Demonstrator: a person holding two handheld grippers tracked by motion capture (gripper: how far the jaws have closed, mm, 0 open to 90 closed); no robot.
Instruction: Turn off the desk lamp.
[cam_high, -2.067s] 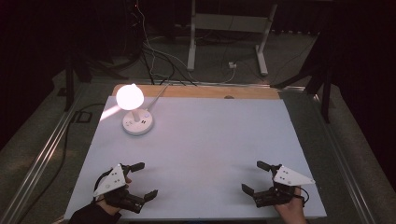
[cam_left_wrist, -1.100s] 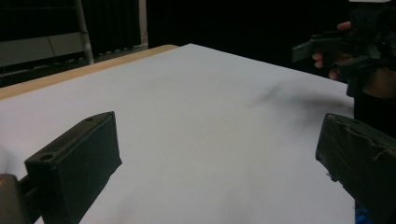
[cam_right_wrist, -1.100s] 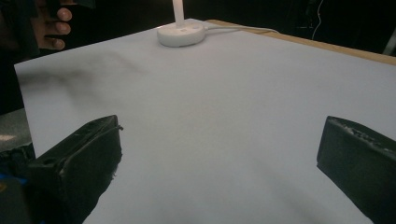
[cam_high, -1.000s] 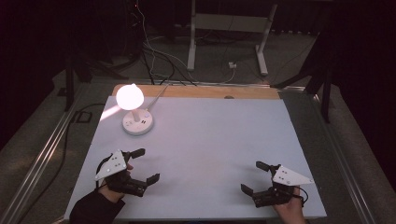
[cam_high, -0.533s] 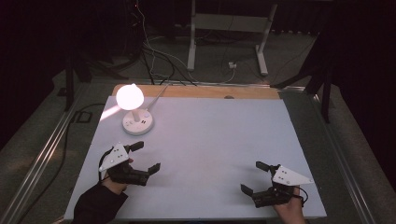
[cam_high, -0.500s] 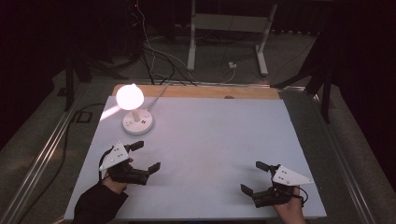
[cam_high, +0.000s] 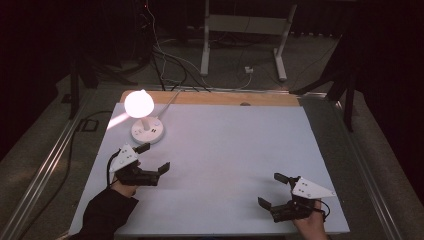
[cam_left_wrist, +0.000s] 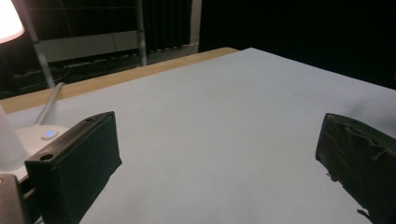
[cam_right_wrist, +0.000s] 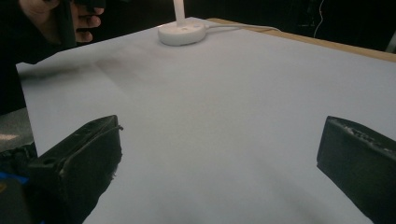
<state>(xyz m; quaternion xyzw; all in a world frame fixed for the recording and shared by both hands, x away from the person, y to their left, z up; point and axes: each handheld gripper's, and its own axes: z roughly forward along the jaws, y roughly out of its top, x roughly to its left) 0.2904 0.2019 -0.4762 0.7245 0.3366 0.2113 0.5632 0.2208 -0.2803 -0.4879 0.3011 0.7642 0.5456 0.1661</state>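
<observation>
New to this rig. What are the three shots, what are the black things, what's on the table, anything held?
There is no robot: a person holds a handheld two-jaw gripper in each hand. The high view looks down on the white table; the left gripper and the right gripper come in from the bottom. The other two pictures come from cameras riding on each gripper; the black blocks are its own jaws. Both stand wide open and hold nothing. On the table stands a lit lamp on a round white base, nearest the left gripper.

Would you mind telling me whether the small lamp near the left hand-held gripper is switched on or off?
On. The lamp has a brightly glowing shade in the high view, and a blue indicator lights its base in the left gripper view.
</observation>
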